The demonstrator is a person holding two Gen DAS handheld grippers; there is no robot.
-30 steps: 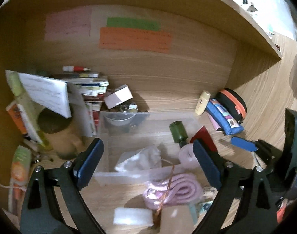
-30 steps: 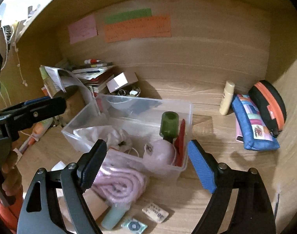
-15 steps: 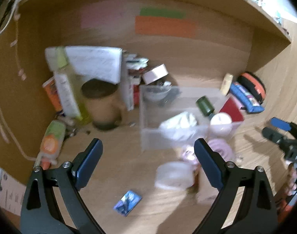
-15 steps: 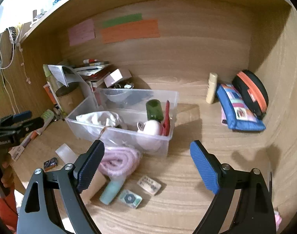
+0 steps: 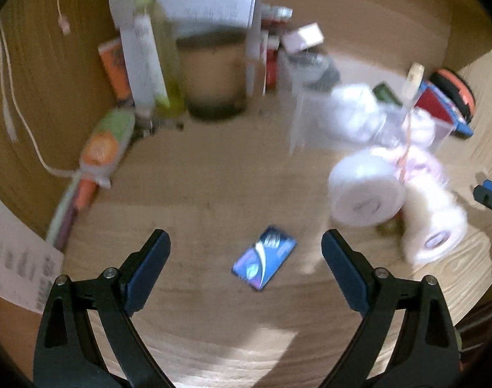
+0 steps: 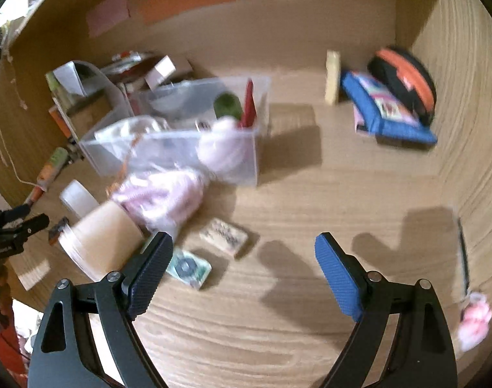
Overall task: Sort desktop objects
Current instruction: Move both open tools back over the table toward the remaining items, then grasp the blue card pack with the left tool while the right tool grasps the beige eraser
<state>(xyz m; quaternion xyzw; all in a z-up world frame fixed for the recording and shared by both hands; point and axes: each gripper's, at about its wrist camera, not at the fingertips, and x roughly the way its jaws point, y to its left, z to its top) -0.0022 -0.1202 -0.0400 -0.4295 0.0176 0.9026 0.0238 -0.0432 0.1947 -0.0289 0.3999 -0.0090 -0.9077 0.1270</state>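
My left gripper is open and empty, low over the desk, with a small blue card lying between and just beyond its fingers. My right gripper is open and empty above bare wood. A clear plastic bin holds a white bag, a green bottle, a red item and a pale round thing. In front of it lie a pink coiled cable, a tan roll, a white roll, a teal packet and a small printed box.
A brown jar, papers and a book pile stand at the back left. An orange-green tube lies by the left wall. A blue pouch, an orange-black case and a cream tube sit back right. A pink-ended pen lies far right.
Both grippers have pulled back from the bin. The left one swung left and down, so the blue card now lies between its fingers. Both stayed open.
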